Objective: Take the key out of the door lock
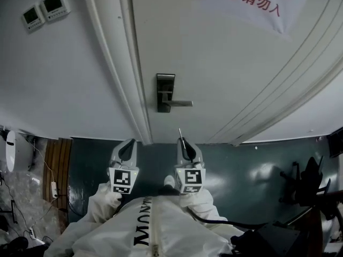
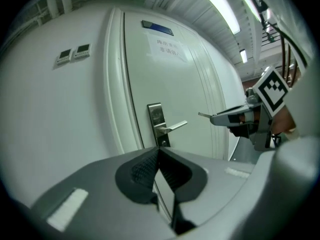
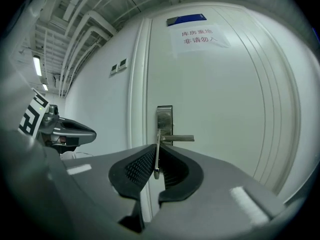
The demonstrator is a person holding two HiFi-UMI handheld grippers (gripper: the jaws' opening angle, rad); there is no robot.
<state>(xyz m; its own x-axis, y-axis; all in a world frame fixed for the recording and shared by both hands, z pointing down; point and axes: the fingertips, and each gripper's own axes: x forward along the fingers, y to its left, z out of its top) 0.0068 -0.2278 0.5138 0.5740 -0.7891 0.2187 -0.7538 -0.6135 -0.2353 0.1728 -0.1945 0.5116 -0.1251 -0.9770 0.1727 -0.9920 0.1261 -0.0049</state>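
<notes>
Right hand-held gripper (image 1: 186,143) clamps the 1 key (image 1: 181,135), which is out of the 1 lock (image 1: 165,92) and below it. Left hand-held gripper (image 1: 128,144) closed, empty. 2 wall panels (image 1: 33,16), 1 sign (image 1: 252,1).

Shiny metal key (image 3: 157,156) — smooth door (image 3: 225,109)

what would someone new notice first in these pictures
A white door fills the head view, with a metal lock plate and lever handle at its middle and a paper notice in red print at top right. Below it, the right gripper has its jaws shut on a thin key that points at the door, clear of the lock, and the left gripper beside it is shut and empty.
</notes>
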